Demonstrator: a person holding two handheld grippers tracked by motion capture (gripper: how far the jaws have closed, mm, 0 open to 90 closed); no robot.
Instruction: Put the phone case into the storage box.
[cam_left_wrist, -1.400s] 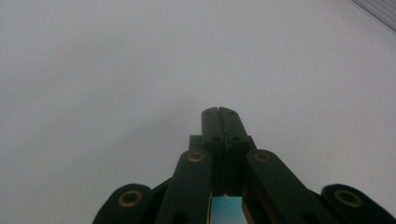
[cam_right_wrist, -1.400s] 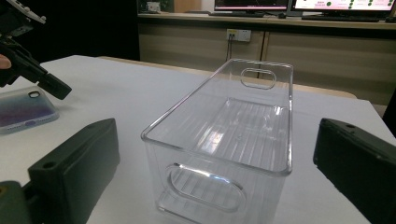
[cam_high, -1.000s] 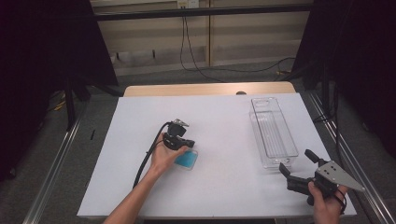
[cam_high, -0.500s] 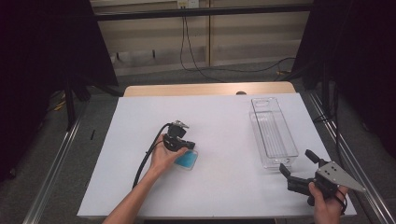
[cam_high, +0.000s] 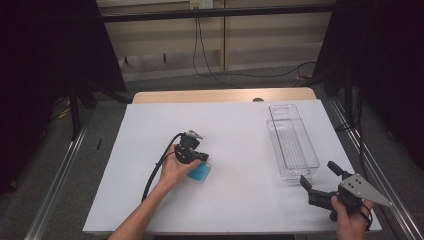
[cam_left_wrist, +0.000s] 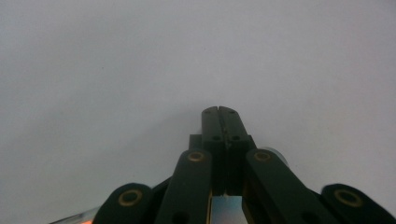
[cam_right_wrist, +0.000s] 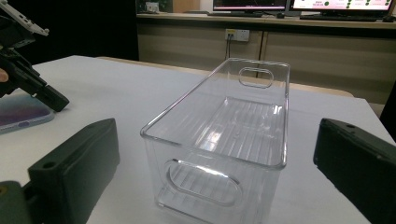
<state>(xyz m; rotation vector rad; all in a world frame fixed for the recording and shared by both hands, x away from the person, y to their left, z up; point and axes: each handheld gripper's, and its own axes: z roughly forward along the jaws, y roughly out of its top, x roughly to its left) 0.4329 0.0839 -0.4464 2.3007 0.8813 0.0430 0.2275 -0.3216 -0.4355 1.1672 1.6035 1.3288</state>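
So the room is pretty dim, dark curtains down both sides and a pale panelled wall at the back with cables hanging on it, and a wooden table (cam_high: 225, 95) sits in the middle under a big white sheet (cam_high: 240, 150) that covers nearly all of it. Biggest thing on the sheet is a clear plastic bin (cam_high: 292, 142), long and narrow, sitting upright toward the right side with a handle cutout at each short end; nothing in it that I can see. The right gripper (cam_high: 322, 181) is held just off the bin's near end, close to the front right corner of the sheet, jaws spread wide with nothing between them, and the right gripper view looks straight down the length of the bin (cam_right_wrist: 224, 140). Well apart from that, left of centre, the left gripper (cam_high: 202, 159) is tipped down at the sheet with its tips right over the near-left edge of a small blue phone-like slab (cam_high: 199, 173) lying flat. Its jaws are pressed fully together in the left gripper view (cam_left_wrist: 219, 112), so it isn't gripping anything, just touching or almost touching the slab; can't say which.
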